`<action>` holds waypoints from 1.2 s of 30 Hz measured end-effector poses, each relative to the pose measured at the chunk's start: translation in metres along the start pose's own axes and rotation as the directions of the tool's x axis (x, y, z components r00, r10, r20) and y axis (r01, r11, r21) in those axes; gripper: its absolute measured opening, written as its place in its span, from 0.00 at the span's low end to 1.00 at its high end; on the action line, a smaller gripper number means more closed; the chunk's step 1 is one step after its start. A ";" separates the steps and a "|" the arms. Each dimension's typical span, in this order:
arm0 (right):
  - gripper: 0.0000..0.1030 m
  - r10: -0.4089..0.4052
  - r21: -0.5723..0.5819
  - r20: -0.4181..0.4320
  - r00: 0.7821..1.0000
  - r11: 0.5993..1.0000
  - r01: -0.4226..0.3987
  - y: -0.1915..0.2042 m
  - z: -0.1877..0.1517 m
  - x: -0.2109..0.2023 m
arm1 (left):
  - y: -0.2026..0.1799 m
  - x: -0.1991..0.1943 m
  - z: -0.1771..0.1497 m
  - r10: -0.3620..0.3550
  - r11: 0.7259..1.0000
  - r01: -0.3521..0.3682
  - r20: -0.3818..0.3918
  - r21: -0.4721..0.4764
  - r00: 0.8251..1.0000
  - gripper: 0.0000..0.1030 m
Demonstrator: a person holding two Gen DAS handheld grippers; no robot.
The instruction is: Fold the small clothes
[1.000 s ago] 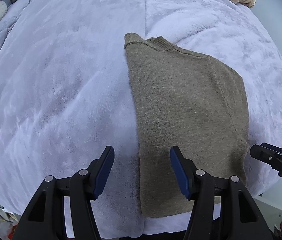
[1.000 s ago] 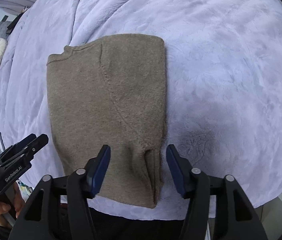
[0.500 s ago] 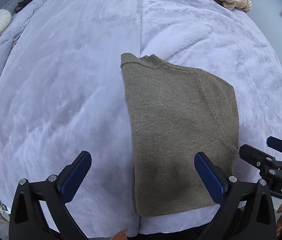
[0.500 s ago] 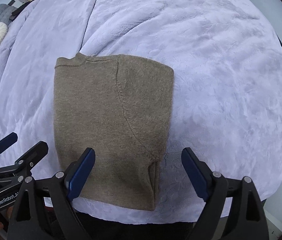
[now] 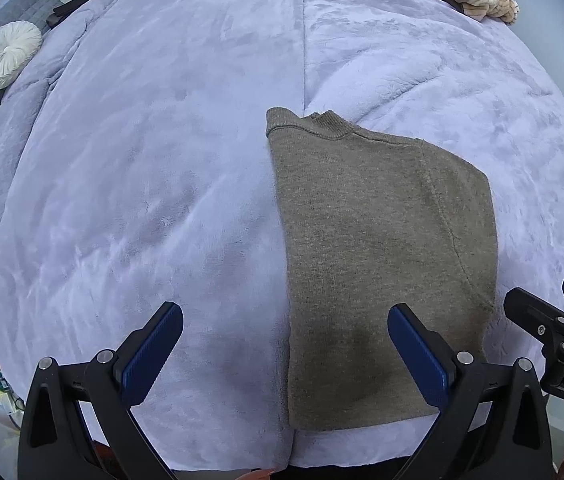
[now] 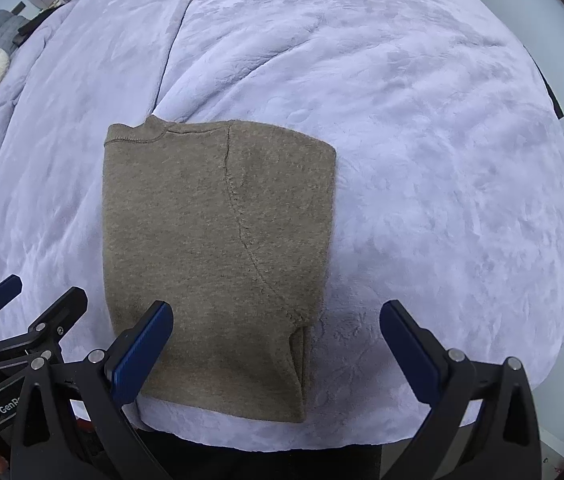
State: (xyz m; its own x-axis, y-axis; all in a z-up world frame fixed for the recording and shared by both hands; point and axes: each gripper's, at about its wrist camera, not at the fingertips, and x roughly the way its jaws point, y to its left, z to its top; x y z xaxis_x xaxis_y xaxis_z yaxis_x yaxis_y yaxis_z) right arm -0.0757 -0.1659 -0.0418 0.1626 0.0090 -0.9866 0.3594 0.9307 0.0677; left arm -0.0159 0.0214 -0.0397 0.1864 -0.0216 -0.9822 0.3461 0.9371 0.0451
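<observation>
Both jaws now wider: each hand-held gripper (image 5: pixel 285 350) (image 6: pixel 276 344) empty above folded sweater (image 5: pixel 381 264) (image 6: pixel 218 248) on blanket (image 5: pixel 142 200).

1. Left tool (image 5: pixel 285 354): two black plastic arms of triangular, open-frame build, each carrying a flat blue ribbed pad and silver round-head screws at the pivots.
2. Right tool (image 6: pixel 276 350): identical construction, with black arms, blue pads (image 6: pixel 144 354) and silver screws.
3. Markings: white lettering "GenR…" on the left tool's body in the right wrist view; "DA…" on the right tool's body in the left wrist view.
</observation>
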 end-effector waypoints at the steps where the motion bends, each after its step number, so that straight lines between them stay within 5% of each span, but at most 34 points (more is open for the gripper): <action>1: 1.00 -0.001 0.003 0.000 1.000 1.000 0.001 -0.001 0.000 0.000 | 0.000 0.001 0.000 0.006 1.000 -0.006 -0.002 0.000 1.000 1.00; 36: 1.00 -0.022 0.005 0.001 1.000 1.000 0.022 -0.001 0.004 -0.001 | 0.002 0.008 0.000 0.030 1.000 -0.030 -0.043 0.003 0.999 1.00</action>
State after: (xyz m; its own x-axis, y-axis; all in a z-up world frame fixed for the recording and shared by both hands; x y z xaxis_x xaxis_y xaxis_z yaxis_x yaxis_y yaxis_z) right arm -0.0727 -0.1686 -0.0404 0.1555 -0.0120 -0.9878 0.3673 0.9289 0.0466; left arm -0.0135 0.0233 -0.0473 0.1573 0.0217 -0.9873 0.3434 0.9361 0.0753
